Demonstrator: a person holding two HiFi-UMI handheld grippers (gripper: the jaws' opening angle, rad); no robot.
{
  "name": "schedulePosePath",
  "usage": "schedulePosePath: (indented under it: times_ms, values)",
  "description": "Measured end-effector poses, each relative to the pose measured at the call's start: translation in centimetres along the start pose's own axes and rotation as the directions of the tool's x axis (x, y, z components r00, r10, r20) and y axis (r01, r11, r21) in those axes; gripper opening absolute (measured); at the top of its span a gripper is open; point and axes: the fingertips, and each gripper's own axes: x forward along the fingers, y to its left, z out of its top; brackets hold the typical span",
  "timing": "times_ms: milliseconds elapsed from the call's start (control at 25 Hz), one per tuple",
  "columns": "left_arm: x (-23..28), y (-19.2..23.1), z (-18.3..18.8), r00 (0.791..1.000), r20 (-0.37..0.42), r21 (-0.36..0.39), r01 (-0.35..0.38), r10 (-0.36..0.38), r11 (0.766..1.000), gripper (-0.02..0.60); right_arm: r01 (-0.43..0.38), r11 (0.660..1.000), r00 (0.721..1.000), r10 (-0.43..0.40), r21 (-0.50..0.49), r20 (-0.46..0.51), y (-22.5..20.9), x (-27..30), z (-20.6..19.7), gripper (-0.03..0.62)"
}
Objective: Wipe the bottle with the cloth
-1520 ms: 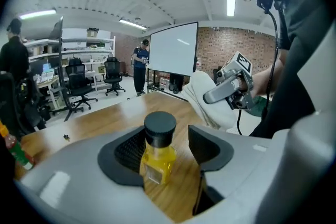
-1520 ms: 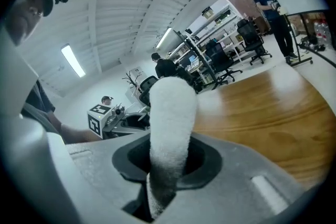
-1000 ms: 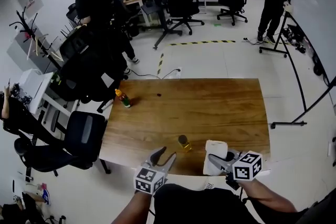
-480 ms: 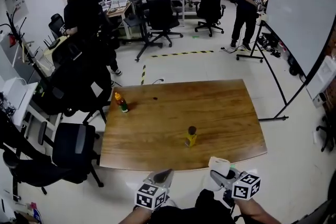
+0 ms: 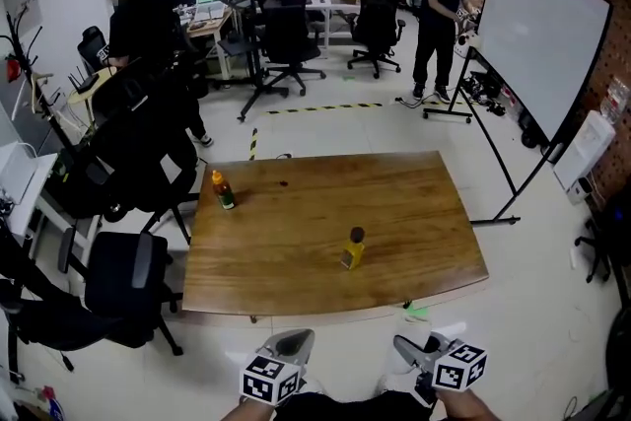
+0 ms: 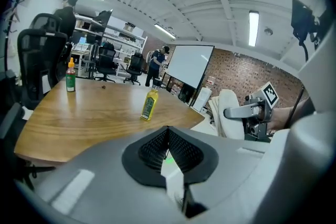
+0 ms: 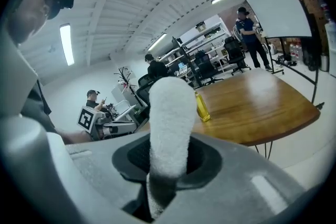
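A small yellow bottle point(image 5: 352, 249) with a dark cap stands upright near the middle of the wooden table point(image 5: 296, 261). It also shows in the left gripper view point(image 6: 150, 103) and the right gripper view point(image 7: 202, 106). My right gripper point(image 7: 167, 165) is shut on a folded white cloth point(image 7: 168, 128), which sticks up between the jaws. My left gripper point(image 6: 168, 147) is shut with nothing in it. Both grippers hang off the table's near edge, left point(image 5: 288, 346) and right point(image 5: 414, 350), well short of the bottle.
A second bottle point(image 5: 224, 189) with an orange cap stands at the table's far left. Black office chairs point(image 5: 118, 281) crowd the left side. A whiteboard on a stand point(image 5: 537, 35) is at the right, with a person point(image 5: 439, 15) beside it; another person point(image 5: 133, 15) stands far left.
The view has pulled back from the table. Both grippers came back off its front edge, the right one carrying the cloth. The left jaws went from open to shut.
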Motion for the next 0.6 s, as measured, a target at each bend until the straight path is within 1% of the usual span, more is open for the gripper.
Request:
schedulePosePath:
  times_ms: [80, 280, 480, 600]
  values:
    - [-0.3, -0.2, 0.0, 1.000, 0.014, -0.001, -0.016, 0.016, 1.000, 0.017, -0.007, 1.000, 1.000, 0.007, -0.018, -0.011, 0.0, -0.1, 0.0, 0.072]
    - [-0.1, -0.8, -0.2, 0.997, 0.036, -0.039, -0.067, 0.068, 0.997, 0.017, -0.048, 0.996, 0.998, 0.045, -0.077, -0.039, 0.1, -0.9, 0.9, 0.072]
    - [0.7, -3.0, 0.2, 0.994, 0.060, -0.050, -0.090, 0.093, 0.995, 0.017, -0.066, 0.993, 0.997, 0.061, -0.098, -0.053, -1.0, -1.9, 0.8, 0.072]
    - [0.6, -3.6, 0.1, 0.990, 0.064, -0.064, -0.121, 0.125, 0.991, 0.017, -0.089, 0.991, 0.994, 0.082, -0.102, -0.073, -1.1, -2.3, 0.1, 0.071]
